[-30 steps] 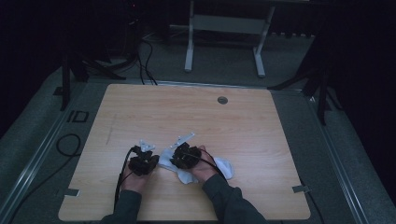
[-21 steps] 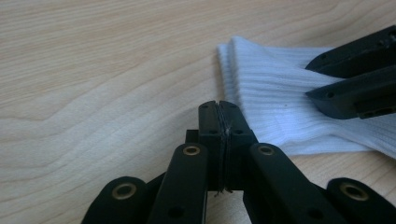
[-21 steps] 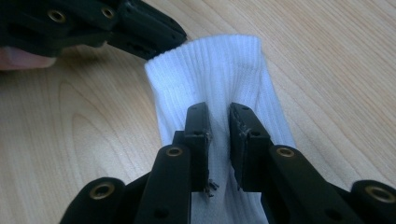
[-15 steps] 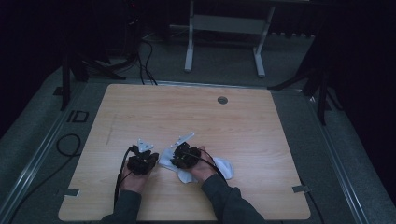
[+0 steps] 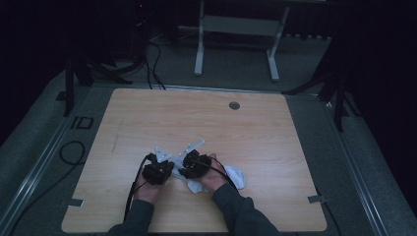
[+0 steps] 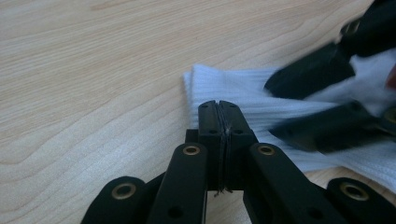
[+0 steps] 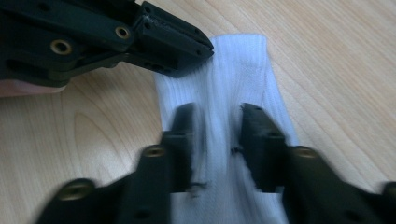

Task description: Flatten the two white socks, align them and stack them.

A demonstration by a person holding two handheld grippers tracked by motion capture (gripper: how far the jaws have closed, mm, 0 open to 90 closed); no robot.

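White ribbed sock (image 7: 233, 88) lies flat on wooden table (image 7: 336, 60), running from near edge away to far end. Right gripper (image 7: 217, 140) over sock, jaws just been opening, now apart, blurred, sock showing in gap between them. Left gripper (image 7: 205, 49) enters from upper left, jaws together, tip at sock's left edge.

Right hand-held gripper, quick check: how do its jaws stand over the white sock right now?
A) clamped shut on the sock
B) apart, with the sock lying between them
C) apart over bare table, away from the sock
B: in the right gripper view, the right hand-held gripper has its jaws apart, having just been opening, with the white sock running between them.
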